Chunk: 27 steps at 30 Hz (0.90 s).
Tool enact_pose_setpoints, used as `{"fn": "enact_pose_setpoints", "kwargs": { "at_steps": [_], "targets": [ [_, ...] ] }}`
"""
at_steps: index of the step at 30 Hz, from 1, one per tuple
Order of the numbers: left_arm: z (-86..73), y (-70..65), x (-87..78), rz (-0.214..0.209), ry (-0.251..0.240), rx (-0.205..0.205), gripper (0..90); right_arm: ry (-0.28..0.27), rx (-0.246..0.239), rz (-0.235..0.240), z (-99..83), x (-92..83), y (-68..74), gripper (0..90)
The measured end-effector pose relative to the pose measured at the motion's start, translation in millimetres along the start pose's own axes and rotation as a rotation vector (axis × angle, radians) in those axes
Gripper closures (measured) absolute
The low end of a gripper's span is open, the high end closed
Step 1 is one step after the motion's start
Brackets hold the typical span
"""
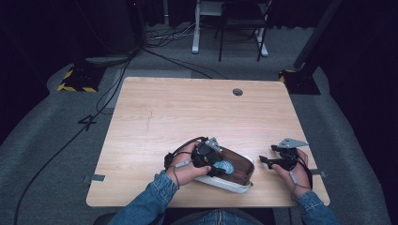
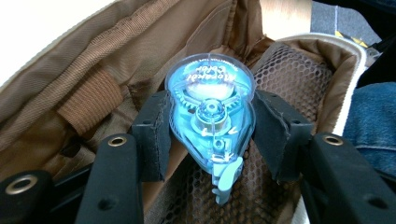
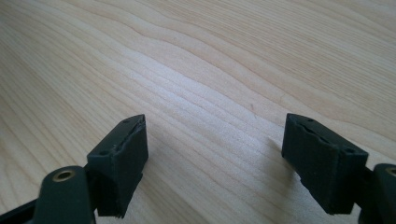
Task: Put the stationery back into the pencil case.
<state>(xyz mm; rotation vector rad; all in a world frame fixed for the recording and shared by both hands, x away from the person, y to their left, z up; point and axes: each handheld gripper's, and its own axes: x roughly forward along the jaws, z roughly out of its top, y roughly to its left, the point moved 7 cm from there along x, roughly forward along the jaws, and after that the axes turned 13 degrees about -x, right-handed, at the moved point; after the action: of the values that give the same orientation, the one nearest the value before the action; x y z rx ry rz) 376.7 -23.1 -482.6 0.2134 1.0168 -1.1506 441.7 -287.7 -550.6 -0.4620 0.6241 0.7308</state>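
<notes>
One blue tape dispenser (image 2: 210, 126) is clamped between the left gripper's (image 2: 210, 135) fingers, over one open brown pouch (image 1: 237, 171) on the table (image 1: 187, 108). Its long axis runs along the fingers, its nozzle toward the camera. The right gripper's (image 3: 215, 154) fingers stand apart above bare wood.

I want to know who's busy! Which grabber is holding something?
The left gripper: its fingers squeeze the blue tape dispenser over the brown pouch. The right gripper is open, holding nothing.

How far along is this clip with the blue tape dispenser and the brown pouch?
Done: pouch lies open. In hand: the left claw grips the blue tape dispenser over its mesh pocket. Left: releasing it. The right claw is open over bare table.
</notes>
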Motion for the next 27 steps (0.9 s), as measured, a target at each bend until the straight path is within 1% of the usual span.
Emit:
{"fn": "enact_pose_setpoints", "kwargs": {
  "at_steps": [1, 4, 5, 6, 7, 9, 14, 15, 21, 24, 27],
  "targets": [
    [-0.5, 0.5, 1.2, 0.004, 0.007, -0.003, 48.9, 0.0, 0.0, 0.0, 0.0, 0.0, 0.0, 22.9],
    [-1.3, 1.9, 5.5, 0.008, 0.007, -0.01, 48.5, 0.0, 0.0, 0.0, 0.0, 0.0, 0.0, 22.9],
    [-1.1, 1.9, 7.0, 0.011, 0.0, -0.012, 45.5, 0.0, 0.0, 0.0, 0.0, 0.0, 0.0, 22.9],
    [-0.6, 2.2, 7.2, 0.021, -0.004, -0.008, 37.8, 0.0, 0.0, 0.0, 0.0, 0.0, 0.0, 22.9],
    [-0.3, 1.9, 6.8, 0.025, -0.006, -0.007, 34.9, 0.0, 0.0, 0.0, 0.0, 0.0, 0.0, 22.9],
    [1.1, 1.6, 5.3, 0.032, -0.022, -0.006, 32.8, 0.0, 0.0, 0.001, 0.0, 0.0, 0.1, 22.9],
    [3.7, 1.8, -4.3, 0.043, -0.057, -0.005, 31.4, 0.0, 0.001, 0.0, 0.0, 0.0, 0.1, 22.9],
    [4.5, 1.6, -7.7, 0.046, -0.073, -0.013, 31.2, 0.0, 0.0, 0.0, 0.0, 0.0, 0.0, 22.9],
    [7.6, 3.0, -20.5, 0.069, -0.119, -0.009, 29.5, 0.0, 0.001, 0.001, 0.0, 0.0, 0.0, 22.9],
    [8.4, 5.2, -26.7, 0.098, -0.139, 0.002, 27.9, 0.0, 0.001, 0.001, 0.0, 0.0, 0.0, 22.9],
    [7.8, 7.6, -34.2, 0.115, -0.161, 0.0, 27.1, 0.0, 0.0, 0.002, 0.1, 0.2, -0.1, 22.9]
  ]
}}
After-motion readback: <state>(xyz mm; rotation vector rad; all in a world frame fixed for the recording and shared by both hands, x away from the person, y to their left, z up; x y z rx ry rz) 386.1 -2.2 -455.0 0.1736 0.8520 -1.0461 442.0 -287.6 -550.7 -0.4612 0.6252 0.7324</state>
